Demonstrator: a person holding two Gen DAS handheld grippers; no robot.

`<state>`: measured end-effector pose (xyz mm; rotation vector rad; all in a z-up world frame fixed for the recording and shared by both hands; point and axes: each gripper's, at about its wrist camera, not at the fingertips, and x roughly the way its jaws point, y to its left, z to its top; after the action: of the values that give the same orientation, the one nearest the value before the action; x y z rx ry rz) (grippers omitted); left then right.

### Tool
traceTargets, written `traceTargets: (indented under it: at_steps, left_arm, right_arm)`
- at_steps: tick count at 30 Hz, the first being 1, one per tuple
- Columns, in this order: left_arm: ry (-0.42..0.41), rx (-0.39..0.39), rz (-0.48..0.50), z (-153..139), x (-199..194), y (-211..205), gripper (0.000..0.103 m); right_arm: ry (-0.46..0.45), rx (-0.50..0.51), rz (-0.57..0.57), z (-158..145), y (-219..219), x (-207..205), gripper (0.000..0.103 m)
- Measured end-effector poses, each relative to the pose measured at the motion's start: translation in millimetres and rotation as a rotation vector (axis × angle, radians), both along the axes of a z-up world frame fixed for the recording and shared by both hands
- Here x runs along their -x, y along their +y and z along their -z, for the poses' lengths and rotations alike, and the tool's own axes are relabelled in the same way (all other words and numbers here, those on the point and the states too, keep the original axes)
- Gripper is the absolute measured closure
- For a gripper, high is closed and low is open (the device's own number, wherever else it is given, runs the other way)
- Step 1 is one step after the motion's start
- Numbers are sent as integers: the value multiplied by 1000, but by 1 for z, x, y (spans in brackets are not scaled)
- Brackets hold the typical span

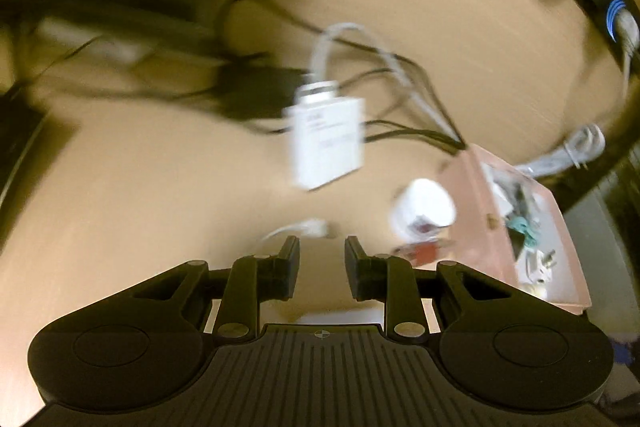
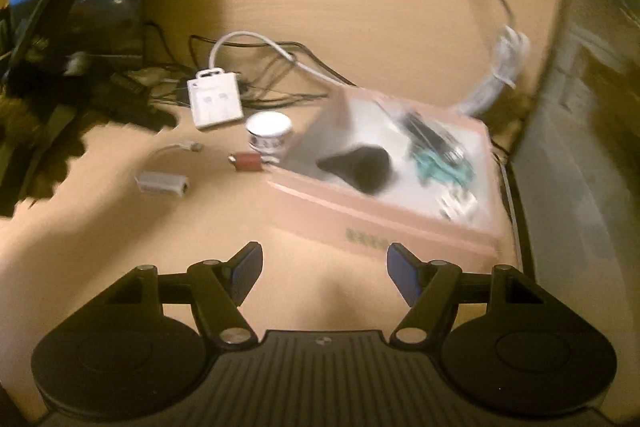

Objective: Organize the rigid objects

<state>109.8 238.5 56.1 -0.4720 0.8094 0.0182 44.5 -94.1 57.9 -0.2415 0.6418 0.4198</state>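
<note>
Wood-grain counter [image 2: 360, 7], widest bare stretch at the near side below both grippers. Pink box [image 2: 380, 223] near the right edge, open top, dark objects and a teal item inside. White square adapter [image 2: 216, 101], white cup [image 2: 269, 133], red block [image 2: 249, 162] and grey dongle [image 2: 162, 183] lie left of the box. Left gripper [image 1: 322, 247] fingers narrowly apart, empty; right gripper [image 2: 325, 259] fingers wide, empty.

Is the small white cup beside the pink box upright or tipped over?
Upright. In the right wrist view the white cup stands on the desk with its round open rim facing up, just left of the pink box.
</note>
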Motion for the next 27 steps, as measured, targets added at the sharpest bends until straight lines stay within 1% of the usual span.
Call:
traceTargets:
  at_steps: [3,5,7,10,13,14,16,17,19,21,22,24,25,26,27]
  left_arm:
    - [15,21,-28,4,29,17,76]
    - [23,6,-15,4,49,18,76]
    - [36,-12,10,7,66,16,76]
    - [54,-21,33,11,85,18,76]
    - [55,13,23,14,111,27,76]
    - [56,30,16,15,119,31,76]
    - [58,53,-2,15,132,38,76]
    - [60,61,-12,15,140,43,76]
    - [63,76,-35,16,151,51,76]
    - [65,86,-57,17,159,58,76]
    - [67,88,-67,17,162,61,76]
    - [72,85,-74,19,167,65,76]
    - [76,77,-67,20,167,66,76]
    - [77,65,-51,20,164,64,76]
    - [74,44,-23,19,162,61,76]
  right_arm:
    - [-29,30,-47,-5,31,-16,34]
    - [-45,44,-86,-12,54,-31,34]
    - [-42,46,-109,-17,77,-54,33]
    - [7,31,-115,-23,111,-93,33]
    - [75,-6,-138,-23,145,-124,33]
    - [72,-10,-153,-22,158,-130,33]
    - [35,6,-187,-19,184,-137,33]
    - [11,21,-213,-15,199,-140,30]
    - [-46,93,-256,-3,228,-145,25]
    - [-88,174,-276,9,252,-154,25]
    - [-92,204,-275,15,261,-161,25]
    - [-66,230,-249,23,273,-177,25]
    - [-39,229,-229,26,277,-186,25]
    - [-6,217,-213,28,277,-193,25]
    - [34,193,-201,29,276,-199,29]
